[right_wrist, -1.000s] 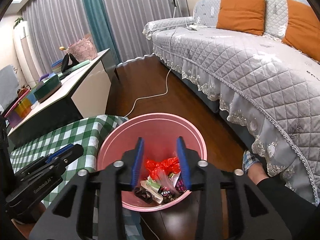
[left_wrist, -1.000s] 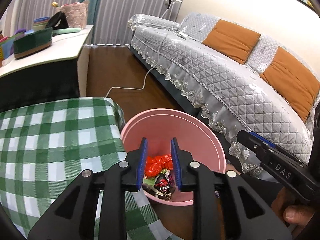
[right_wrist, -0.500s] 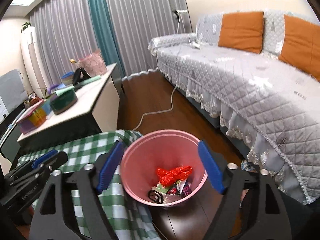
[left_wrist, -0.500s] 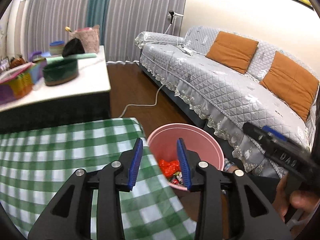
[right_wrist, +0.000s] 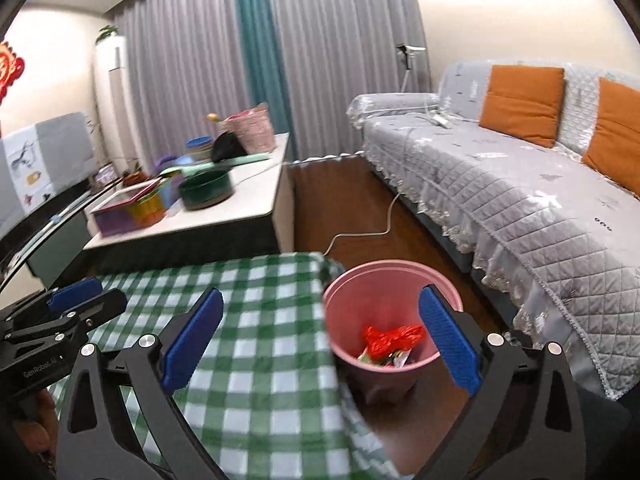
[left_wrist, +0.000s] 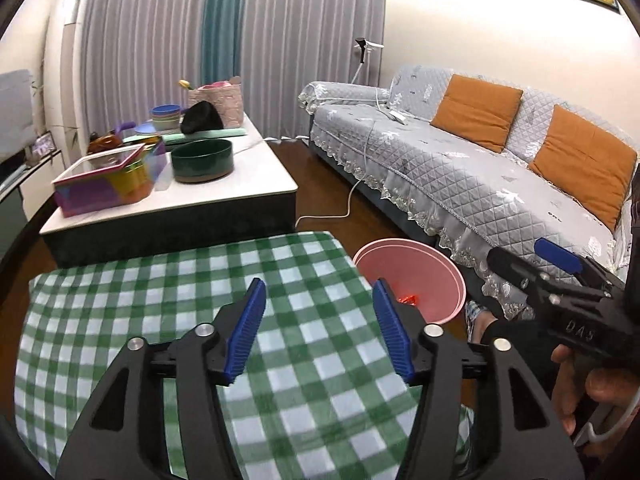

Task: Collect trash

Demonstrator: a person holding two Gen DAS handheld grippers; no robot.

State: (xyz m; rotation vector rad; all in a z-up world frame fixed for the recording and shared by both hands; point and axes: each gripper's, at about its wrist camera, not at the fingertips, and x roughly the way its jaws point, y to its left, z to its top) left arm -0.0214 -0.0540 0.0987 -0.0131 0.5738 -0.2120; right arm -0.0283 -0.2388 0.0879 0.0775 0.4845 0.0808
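Two black hand-held grippers with ribbed blue pads hover above a table draped in a green-and-white checked cloth point(left_wrist: 132, 300). The left gripper point(left_wrist: 318, 326) has its jaws apart and opening, with only the cloth showing between them. The right gripper point(right_wrist: 320, 336) is spread very wide and opening too; nothing is clamped, though from its own camera the bin shows through the gap. Each gripper also appears at the edge of the other's view, a hand point(left_wrist: 600, 396) wrapped round the right one's handle.

Just past the cloth's far corner stands a round pink plastic waste bin point(right_wrist: 348, 300) on the dark wooden floor point(right_wrist: 352, 196), close beside the table and in front of the sofa. It is upright and open-topped, and holds a crumpled red wrapper point(right_wrist: 390, 336) lying over a small heap of mixed packets, whose printing is too small to read.

Beyond it runs a long sofa under a quilted grey cover point(left_wrist: 460, 172) with two orange cushions point(left_wrist: 476, 110). To the left sits a low white-topped coffee table point(left_wrist: 224, 188) carrying a dark green bowl point(left_wrist: 202, 160) and a multicoloured box point(left_wrist: 106, 184), with grey curtains point(left_wrist: 160, 36) behind.
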